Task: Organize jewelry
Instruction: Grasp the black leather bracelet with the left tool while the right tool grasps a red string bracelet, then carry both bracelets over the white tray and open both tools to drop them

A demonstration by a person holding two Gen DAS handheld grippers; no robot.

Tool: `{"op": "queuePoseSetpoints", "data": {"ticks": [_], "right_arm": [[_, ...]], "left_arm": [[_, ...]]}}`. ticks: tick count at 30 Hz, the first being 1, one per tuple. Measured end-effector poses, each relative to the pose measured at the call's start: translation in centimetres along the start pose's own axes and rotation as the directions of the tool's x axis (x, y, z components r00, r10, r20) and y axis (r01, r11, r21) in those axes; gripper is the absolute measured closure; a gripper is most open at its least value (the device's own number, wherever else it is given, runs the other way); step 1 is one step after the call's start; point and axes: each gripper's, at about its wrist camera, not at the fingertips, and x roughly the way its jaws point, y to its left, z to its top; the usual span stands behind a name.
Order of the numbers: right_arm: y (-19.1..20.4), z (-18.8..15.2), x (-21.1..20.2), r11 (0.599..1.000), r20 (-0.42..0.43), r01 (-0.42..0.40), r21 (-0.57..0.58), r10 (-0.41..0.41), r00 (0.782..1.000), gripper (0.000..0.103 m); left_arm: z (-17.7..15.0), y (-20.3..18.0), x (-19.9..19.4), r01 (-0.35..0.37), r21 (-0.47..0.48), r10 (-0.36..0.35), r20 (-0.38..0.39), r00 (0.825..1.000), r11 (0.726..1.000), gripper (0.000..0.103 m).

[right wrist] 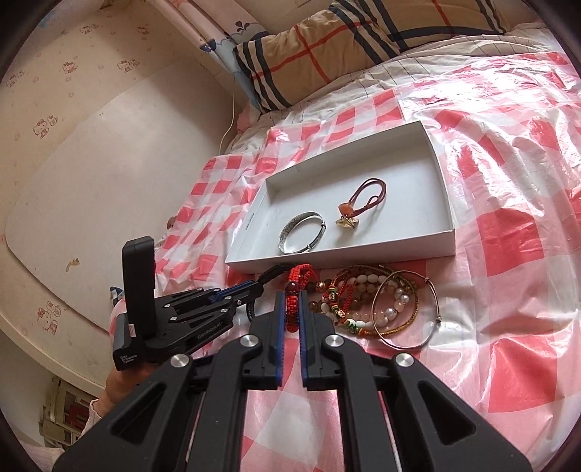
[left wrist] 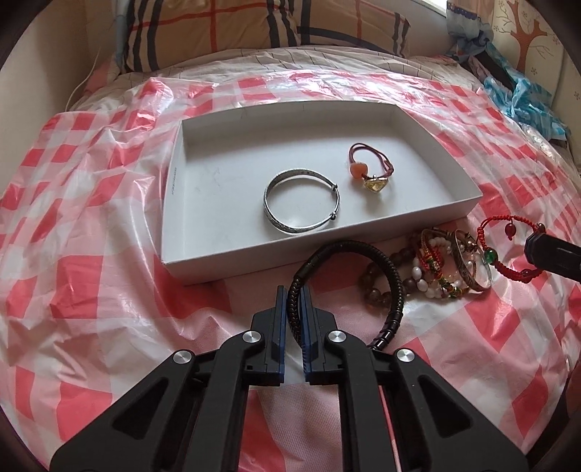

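A white shallow box (left wrist: 174, 181) lies on the bed and holds a silver bangle (left wrist: 303, 203) and a cord bracelet with orange and yellow stones (left wrist: 366, 170). My left gripper (left wrist: 294, 290) is shut on a black braided bracelet (left wrist: 381, 268), just in front of the box. My right gripper (right wrist: 290, 296) is shut on a red knotted cord bracelet (right wrist: 296, 290); that bracelet also shows in the left wrist view (left wrist: 508, 254). A pile of beaded bracelets and bangles (left wrist: 446, 268) lies right of the box front; it also shows in the right wrist view (right wrist: 370, 301).
A red and white checked plastic sheet (left wrist: 90, 254) covers the bed. A plaid pillow (left wrist: 254, 32) lies behind the box. A blue plastic bag (left wrist: 526, 105) is at the far right. The left gripper's body (right wrist: 174, 319) stands left of my right gripper.
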Motion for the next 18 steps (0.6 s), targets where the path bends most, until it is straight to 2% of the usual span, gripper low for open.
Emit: {"op": "queuePoseSetpoints", "data": {"ticks": [18], "right_arm": [[0.4, 0.1, -0.2, 1.0, 0.007, -0.004, -0.012, 0.004, 1.0, 0.096]], "left_arm": [[0.3, -0.3, -1.6, 0.013, 0.012, -0.014, 0.066, 0.998, 1.0, 0.096]]}}
